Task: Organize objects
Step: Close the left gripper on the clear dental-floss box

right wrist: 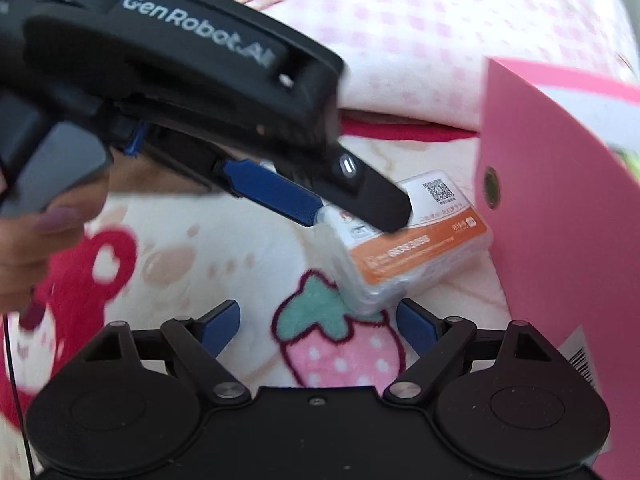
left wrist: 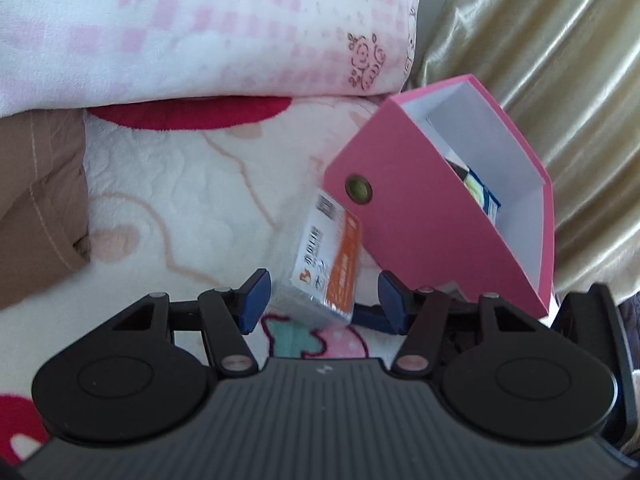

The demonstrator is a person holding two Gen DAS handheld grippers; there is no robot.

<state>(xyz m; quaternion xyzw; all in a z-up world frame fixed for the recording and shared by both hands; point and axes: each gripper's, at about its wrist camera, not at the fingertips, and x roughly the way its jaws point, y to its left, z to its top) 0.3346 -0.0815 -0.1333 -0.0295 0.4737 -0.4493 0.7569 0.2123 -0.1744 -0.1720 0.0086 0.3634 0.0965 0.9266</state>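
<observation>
A: What was going on?

B: On a strawberry-print blanket (left wrist: 180, 208) lay a clear packet (left wrist: 320, 264) with an orange label, just beside a pink box (left wrist: 420, 208) to its right. The left gripper (left wrist: 320, 300) had the packet between its blue pads. A gap showed at the right pad, and the left one looked to be touching or nearly so, so it seemed poised to pinch rather than pinching.

A: And the other?

B: The right gripper (right wrist: 318, 322) hovered near, jaws spread wide, holding nothing. The packet's near corner sat just beyond its pads.

A: Which step was that?

B: Likely picking up the packet for the box. Next the left jaws would need to close on it, lift it clear of the box wall and carry it over the open top.

A: Did the views differ?

B: The left view alone showed the box's white inside, with items already there, and gold cloth (left wrist: 560, 80) at far right. The right view alone showed the left gripper (right wrist: 360, 216) from the side, reaching down over the packet (right wrist: 404, 248), and a person's hand (right wrist: 36, 240) on its handle.
</observation>
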